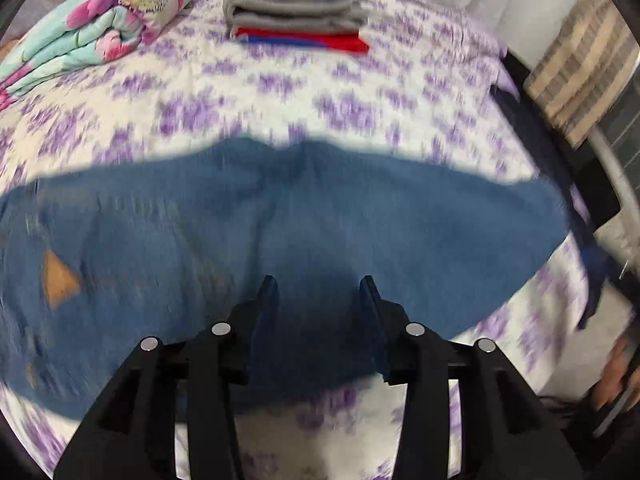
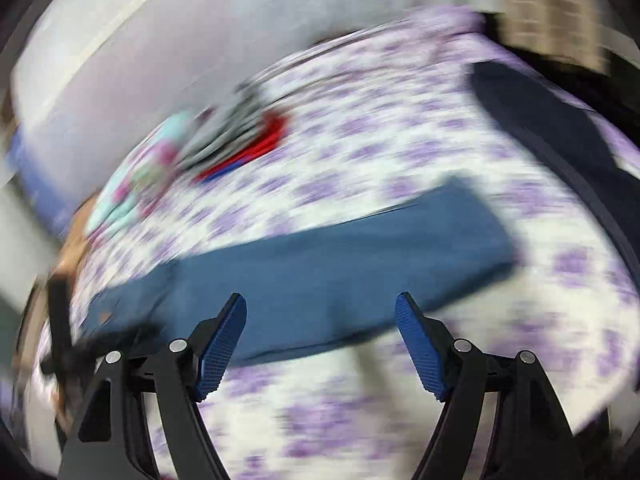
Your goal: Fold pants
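Observation:
Blue jeans (image 1: 280,232) lie flat across the bed, with a tan patch on their left part. My left gripper (image 1: 318,292) is open, its fingers hovering just above the near edge of the jeans with nothing between them. In the right wrist view the jeans (image 2: 340,264) show as a long folded blue strip. My right gripper (image 2: 320,312) is wide open and empty above their near edge. Both views are motion-blurred.
The bed has a white sheet with purple flowers (image 1: 360,112). A stack of folded grey and red-blue clothes (image 1: 296,16) sits at the back. A floral quilt (image 1: 100,28) lies at the back left. A dark garment (image 2: 560,140) lies at the right.

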A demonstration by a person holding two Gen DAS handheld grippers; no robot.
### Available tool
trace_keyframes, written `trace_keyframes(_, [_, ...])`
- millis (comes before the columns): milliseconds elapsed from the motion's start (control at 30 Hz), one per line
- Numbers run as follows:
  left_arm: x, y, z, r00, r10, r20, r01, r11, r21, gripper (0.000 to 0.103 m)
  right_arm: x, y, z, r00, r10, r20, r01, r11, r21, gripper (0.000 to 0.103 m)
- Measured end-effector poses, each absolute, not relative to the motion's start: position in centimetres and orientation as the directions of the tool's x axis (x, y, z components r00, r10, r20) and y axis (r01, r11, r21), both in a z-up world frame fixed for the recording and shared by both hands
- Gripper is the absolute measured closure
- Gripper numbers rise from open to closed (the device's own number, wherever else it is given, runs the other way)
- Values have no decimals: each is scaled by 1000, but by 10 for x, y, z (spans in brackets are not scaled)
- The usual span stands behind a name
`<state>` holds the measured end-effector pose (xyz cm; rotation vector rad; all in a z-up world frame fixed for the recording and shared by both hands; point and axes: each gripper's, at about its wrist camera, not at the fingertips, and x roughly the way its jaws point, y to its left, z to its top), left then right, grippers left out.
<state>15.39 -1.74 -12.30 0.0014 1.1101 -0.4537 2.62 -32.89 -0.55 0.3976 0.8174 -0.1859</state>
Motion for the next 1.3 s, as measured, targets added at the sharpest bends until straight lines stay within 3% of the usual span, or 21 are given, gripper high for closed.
trace_keyframes(167, [138, -23, -133, 402, -274, -873, 354, 926, -128, 62, 24, -364, -24, 656, -44, -754, 399, 868, 296, 26])
trace_keyframes(533, [135, -22, -135, 405, -262, -876, 342, 932, -121, 61, 30, -416, -86, 604, 85, -792, 495, 740, 456, 26])
trace_keyframes(733, [138, -25, -136, 407, -249, -879, 334, 936, -110, 61, 44, -447, -103, 688, 161, -707, 481, 629, 611, 25])
trace_keyframes(767, [139, -26, -136, 409, -246, -879, 332, 937, -108, 61, 48, -452, -103, 699, 167, -696, 479, 613, 628, 28])
trace_keyframes(800, [139, -27, -136, 410, -241, -880, 328, 939, -104, 61, 51, -455, -103, 710, 153, -688, 479, 611, 630, 66])
trace_keyframes(833, [139, -28, -136, 410, -236, -881, 325, 940, -100, 61, 53, -458, -103, 721, 139, -679, 471, 620, 627, 83])
trace_keyframes(967, [139, -31, -131, 401, -221, -889, 321, 943, -89, 62, 55, -460, -94, 733, 149, -664, 444, 635, 632, 83])
trace_keyframes(1233, [153, -103, -81, 332, -438, -835, 450, 852, -268, 65, 53, -458, -83, 706, 143, -694, 418, 708, 570, 81])
trace_keyframes(1300, [158, -136, -79, 307, -479, -822, 479, 825, -301, 71, 51, -459, -80, 709, 154, -688, 405, 710, 576, 81])
